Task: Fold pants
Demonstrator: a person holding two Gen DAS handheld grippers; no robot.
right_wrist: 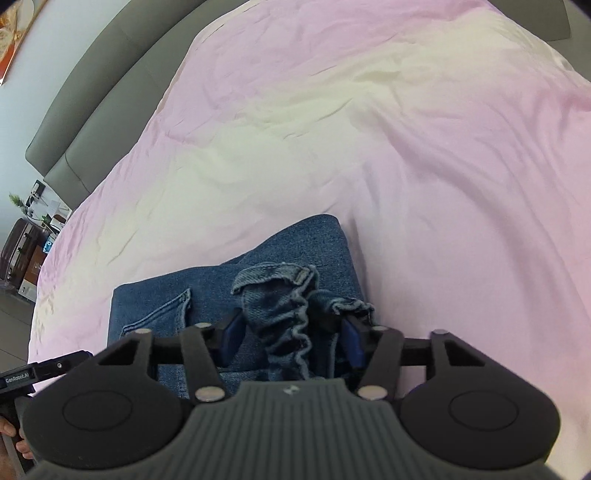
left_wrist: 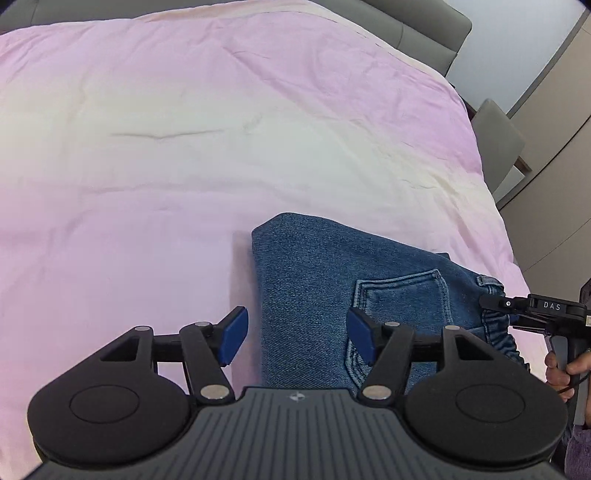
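Observation:
Folded blue denim pants [left_wrist: 314, 280] lie on the pink bed sheet [left_wrist: 184, 147], back pocket [left_wrist: 402, 295] up. My left gripper [left_wrist: 297, 338] is open above the pants' near left edge, its blue pads [left_wrist: 234, 338] wide apart and empty. My right gripper [right_wrist: 291, 334] is open with its pads on both sides of the bunched elastic waistband [right_wrist: 288, 306], which rises between them. In the left wrist view the right gripper [left_wrist: 491, 302] reaches the waistband from the right. The pants also show in the right wrist view [right_wrist: 155, 306].
The bed sheet [right_wrist: 406, 147] spreads far beyond the pants. A grey headboard [left_wrist: 424, 26] runs along the far side. A grey chair [left_wrist: 498, 144] stands off the bed's right edge. A nightstand with clutter [right_wrist: 33, 229] is at the far left.

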